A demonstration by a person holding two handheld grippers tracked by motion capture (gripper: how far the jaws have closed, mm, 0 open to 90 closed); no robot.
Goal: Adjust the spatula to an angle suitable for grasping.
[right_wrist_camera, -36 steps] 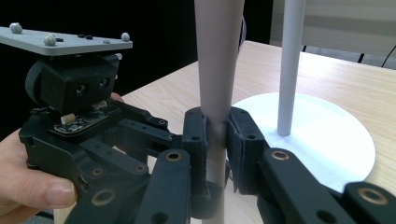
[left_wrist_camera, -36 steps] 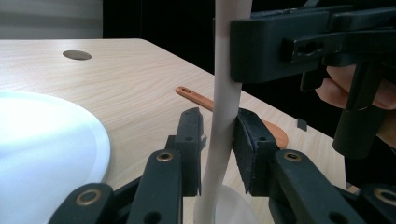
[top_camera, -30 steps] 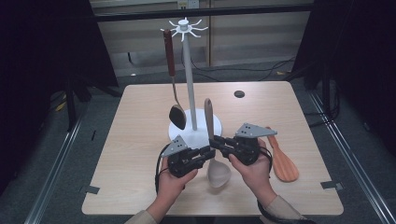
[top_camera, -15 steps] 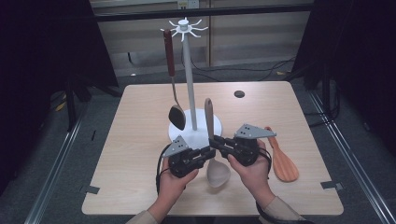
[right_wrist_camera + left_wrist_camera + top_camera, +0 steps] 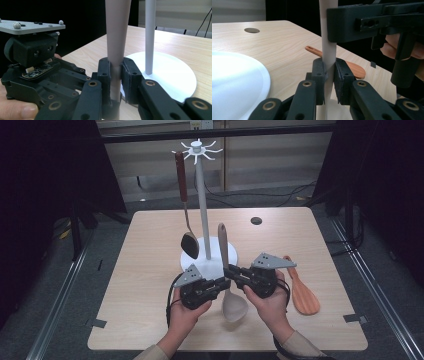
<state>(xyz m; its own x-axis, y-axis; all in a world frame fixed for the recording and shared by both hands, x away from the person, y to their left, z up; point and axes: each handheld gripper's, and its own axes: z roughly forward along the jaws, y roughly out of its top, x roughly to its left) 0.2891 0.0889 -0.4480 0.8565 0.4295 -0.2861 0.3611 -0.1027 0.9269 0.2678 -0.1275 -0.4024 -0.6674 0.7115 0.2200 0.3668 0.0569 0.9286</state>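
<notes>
Beige spatula (image 5: 229, 285): held upright-tilted over the front middle of the table, blade down near the front edge, handle rising toward the stand; both grippers grasp its handle from opposite sides.
Spatula handle, left gripper view (image 5: 328, 50): a pale shaft standing between the two black pads, which press on it.
Spatula handle, right gripper view (image 5: 117, 37): the same shaft, widening upward, clamped between that gripper's pads.
Left gripper (image 5: 224, 282): held in the person's left hand (image 5: 187, 312), reaching in from the left; its jaws have just been closing and now clench the handle.
Right gripper (image 5: 231, 271): held in the right hand (image 5: 270, 302), reaching in from the right, jaws clenched on the handle just above the left gripper's hold.
White stand (image 5: 204, 210): a round base at the table's middle with a thin upright pole and a ring of hooks on top; the base lies just behind the grippers.
Dark ladle (image 5: 186, 207): hangs from a hook on the left side of the stand, its bowl low, close to the base.
Orange spatula (image 5: 300, 287): lies flat toward the right front of the table, just beside the right hand.
Table (image 5: 150, 250): light wood worktop with a small dark round hole near the far right corner.
</notes>
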